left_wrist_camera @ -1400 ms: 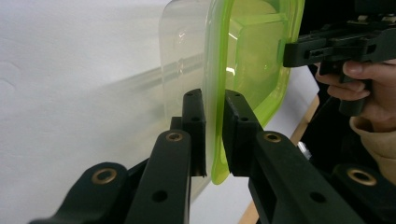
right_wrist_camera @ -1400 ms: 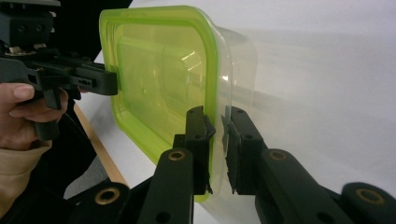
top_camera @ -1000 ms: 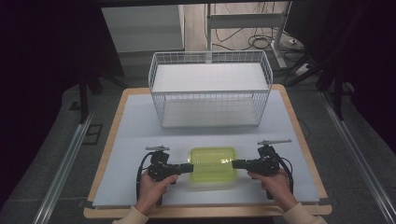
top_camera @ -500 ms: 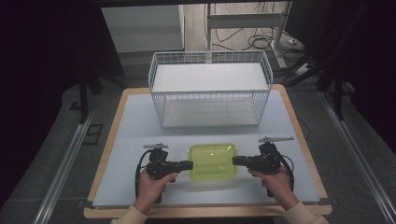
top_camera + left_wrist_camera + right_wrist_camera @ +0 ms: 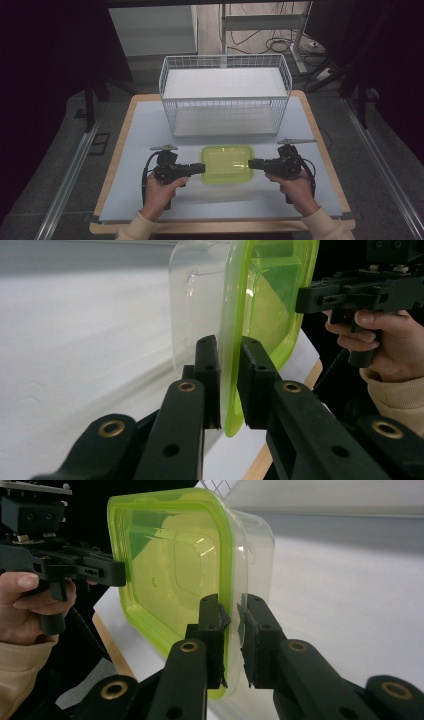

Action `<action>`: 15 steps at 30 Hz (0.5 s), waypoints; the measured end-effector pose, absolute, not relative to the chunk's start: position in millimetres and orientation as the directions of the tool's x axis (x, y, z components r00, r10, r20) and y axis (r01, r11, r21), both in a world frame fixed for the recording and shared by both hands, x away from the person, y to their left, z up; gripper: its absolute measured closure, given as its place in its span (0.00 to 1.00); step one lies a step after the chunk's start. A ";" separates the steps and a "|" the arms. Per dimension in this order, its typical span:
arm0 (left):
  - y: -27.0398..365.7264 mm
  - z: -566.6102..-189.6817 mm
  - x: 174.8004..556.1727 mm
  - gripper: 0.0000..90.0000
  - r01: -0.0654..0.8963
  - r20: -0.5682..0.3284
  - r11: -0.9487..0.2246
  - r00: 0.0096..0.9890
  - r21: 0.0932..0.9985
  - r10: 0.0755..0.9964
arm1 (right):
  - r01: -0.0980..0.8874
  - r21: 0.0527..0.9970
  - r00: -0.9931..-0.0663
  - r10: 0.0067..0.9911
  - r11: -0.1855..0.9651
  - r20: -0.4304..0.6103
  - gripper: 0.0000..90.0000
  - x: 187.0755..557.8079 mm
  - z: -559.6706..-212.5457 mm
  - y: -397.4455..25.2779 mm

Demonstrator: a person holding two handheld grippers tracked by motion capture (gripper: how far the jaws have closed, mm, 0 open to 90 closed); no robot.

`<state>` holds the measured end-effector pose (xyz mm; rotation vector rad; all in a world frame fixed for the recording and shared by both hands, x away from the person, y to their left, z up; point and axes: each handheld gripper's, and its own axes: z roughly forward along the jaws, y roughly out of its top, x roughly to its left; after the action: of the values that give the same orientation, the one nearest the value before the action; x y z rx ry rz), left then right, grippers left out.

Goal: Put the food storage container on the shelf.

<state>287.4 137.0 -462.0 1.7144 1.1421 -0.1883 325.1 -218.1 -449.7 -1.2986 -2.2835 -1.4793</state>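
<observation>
Desk (image 5: pixel 145 130) w/ white wire basket (image 5: pixel 225 95) at far side, well apart from the work. Clear container w/ green lid (image 5: pixel 226 164) sits near desk's front edge, btwn both claws. Left claw (image 5: pixel 199 169) nearly closed, clamping lid rim at container's left end; right claw (image 5: pixel 252 163) likewise pinching rim at right end.

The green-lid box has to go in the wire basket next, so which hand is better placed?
Neither alone, probably: left tool and right tool each clamp opposite rims of the box, equally far from the basket. Lift together.
</observation>
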 end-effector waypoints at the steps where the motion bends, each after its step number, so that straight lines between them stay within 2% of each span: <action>1: 137.4 -460.5 287.9 0.90 0.753 -0.593 -0.028 0.541 0.658 0.596 | 0.710 0.687 -0.625 0.587 0.152 0.515 0.89 325.6 -448.2 -217.9; 15: 137.4 -444.7 296.0 0.90 0.737 -0.582 -0.021 0.550 0.675 0.598 | 0.692 0.709 -0.632 0.592 0.138 0.501 0.89 331.4 -432.7 -217.0</action>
<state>296.0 137.4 -444.7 1.7069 1.1260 -0.1606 331.4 -217.0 -432.7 -1.2984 -2.2928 -1.5200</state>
